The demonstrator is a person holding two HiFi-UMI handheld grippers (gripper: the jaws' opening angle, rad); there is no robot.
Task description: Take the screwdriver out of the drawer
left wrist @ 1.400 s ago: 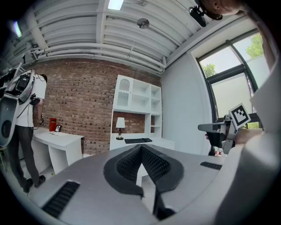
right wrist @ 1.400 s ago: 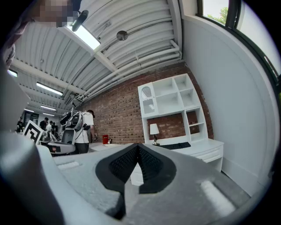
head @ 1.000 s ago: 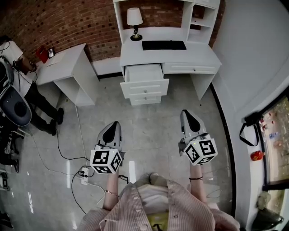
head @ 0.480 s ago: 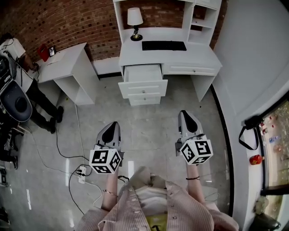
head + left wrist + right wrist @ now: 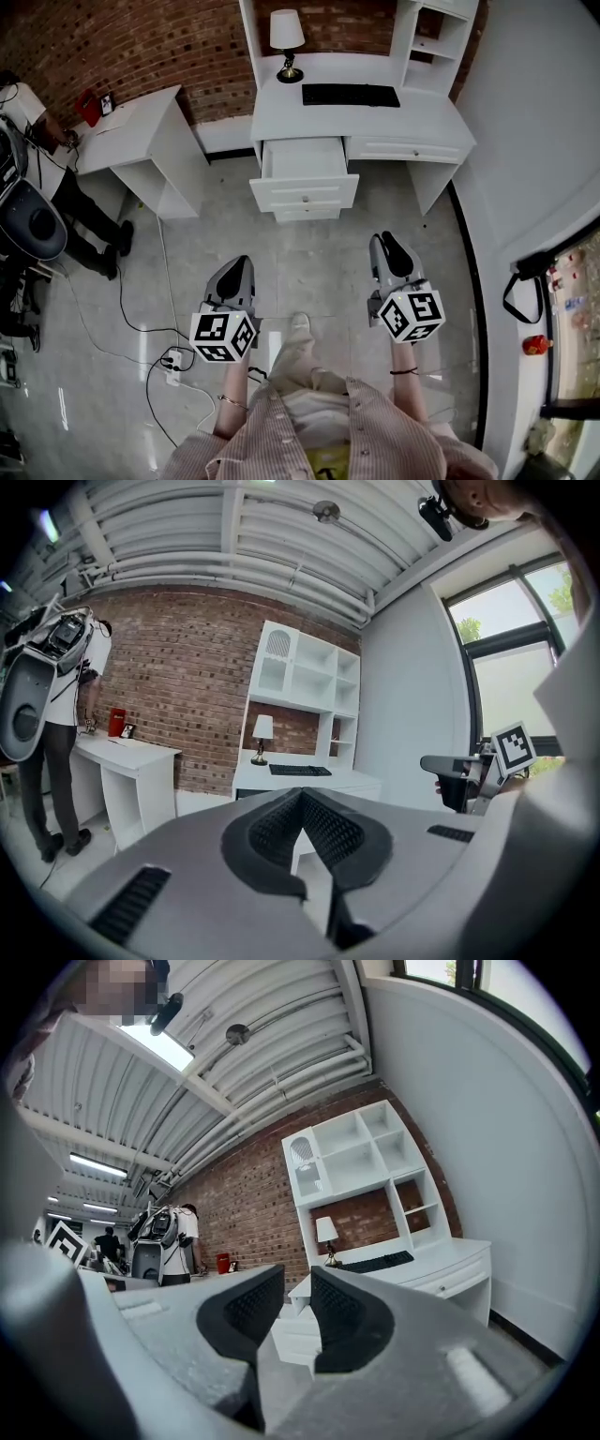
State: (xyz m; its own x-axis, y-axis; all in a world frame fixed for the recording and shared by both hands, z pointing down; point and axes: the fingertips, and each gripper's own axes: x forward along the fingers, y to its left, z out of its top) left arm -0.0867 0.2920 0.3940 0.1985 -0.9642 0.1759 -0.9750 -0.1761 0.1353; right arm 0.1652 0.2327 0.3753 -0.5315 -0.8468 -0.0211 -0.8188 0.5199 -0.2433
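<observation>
The white desk's top drawer point(image 5: 302, 159) stands pulled open across the floor ahead; its inside shows only white, and no screwdriver is visible. My left gripper point(image 5: 238, 264) point(image 5: 302, 797) hovers over the tiled floor, pointing at the desk, its jaws shut and empty. To its right, my right gripper point(image 5: 387, 242) point(image 5: 297, 1290) points the same way. Its jaws are opening, with a narrow gap and nothing between them. Both are well short of the drawer.
A lamp point(image 5: 287, 33) and a black keyboard point(image 5: 350, 94) sit on the desk point(image 5: 412, 117). A second white table point(image 5: 141, 131) and a standing person point(image 5: 66, 192) are at the left. Cables and a power strip point(image 5: 173, 358) lie on the floor. A white wall point(image 5: 534, 141) runs along the right.
The whole view has drawn nearer the desk, which looks larger. A shoe has stepped forward between the two grippers. Both grippers hold about the same spot in the picture.
</observation>
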